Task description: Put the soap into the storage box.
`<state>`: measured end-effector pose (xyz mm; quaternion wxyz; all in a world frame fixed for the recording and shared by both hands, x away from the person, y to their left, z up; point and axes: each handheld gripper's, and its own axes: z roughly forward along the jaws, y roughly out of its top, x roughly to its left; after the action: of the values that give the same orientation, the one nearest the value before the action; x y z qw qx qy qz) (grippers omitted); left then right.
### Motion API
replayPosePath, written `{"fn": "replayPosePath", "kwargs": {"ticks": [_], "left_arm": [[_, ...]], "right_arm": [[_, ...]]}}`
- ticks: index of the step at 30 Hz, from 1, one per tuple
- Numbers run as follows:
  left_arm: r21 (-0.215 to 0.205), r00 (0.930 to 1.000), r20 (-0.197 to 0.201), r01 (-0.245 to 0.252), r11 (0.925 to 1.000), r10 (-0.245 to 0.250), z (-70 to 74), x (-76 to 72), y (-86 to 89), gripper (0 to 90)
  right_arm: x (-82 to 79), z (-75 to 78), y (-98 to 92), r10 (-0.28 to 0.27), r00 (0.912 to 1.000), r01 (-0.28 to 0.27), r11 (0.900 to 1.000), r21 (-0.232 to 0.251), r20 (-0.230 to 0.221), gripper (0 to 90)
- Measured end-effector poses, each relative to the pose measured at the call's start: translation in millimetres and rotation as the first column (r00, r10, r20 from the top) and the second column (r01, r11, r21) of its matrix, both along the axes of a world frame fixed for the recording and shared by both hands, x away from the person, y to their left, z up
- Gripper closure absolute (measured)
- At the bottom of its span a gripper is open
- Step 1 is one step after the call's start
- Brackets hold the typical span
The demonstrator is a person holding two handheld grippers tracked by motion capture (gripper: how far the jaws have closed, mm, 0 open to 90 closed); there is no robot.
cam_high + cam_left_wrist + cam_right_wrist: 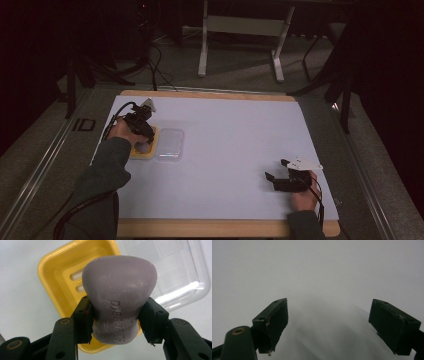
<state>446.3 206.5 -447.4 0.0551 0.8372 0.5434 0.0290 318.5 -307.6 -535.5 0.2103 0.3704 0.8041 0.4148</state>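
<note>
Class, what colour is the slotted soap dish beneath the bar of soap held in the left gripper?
Yellow: the slotted plastic soap dish shows best in the left gripper view.

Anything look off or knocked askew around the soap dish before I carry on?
Nothing stands out. The left gripper holds the purple soap bar squarely above the yellow soap dish; the clear lid lies flat beside it, unspilled.
</note>
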Motion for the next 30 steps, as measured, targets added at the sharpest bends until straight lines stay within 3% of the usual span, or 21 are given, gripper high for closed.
{"fn": "replayPosePath", "kwargs": {"ticks": [4,12,30], "left_arm": [[0.025,0.9997,-0.017,-0.02,0.9995,0.02,-5.4,5.0,1.5,49.3],[0.026,0.9974,-0.046,-0.053,0.9982,0.054,-14.9,10.6,5.2,49.2],[0.031,0.9935,-0.058,-0.096,0.9949,0.098,-24.5,18.3,6.2,49.2]], "right_arm": [[0.0,0.0,0.1,0.001,1.0,-0.001,1.0,-0.002,0.002,15.5],[0.0,0.0,0.1,0.002,1.0,-0.002,1.0,-0.002,0.001,15.5],[-0.2,-0.1,0.5,0.005,1.0,-0.005,1.0,-0.006,0.003,15.5]]}}
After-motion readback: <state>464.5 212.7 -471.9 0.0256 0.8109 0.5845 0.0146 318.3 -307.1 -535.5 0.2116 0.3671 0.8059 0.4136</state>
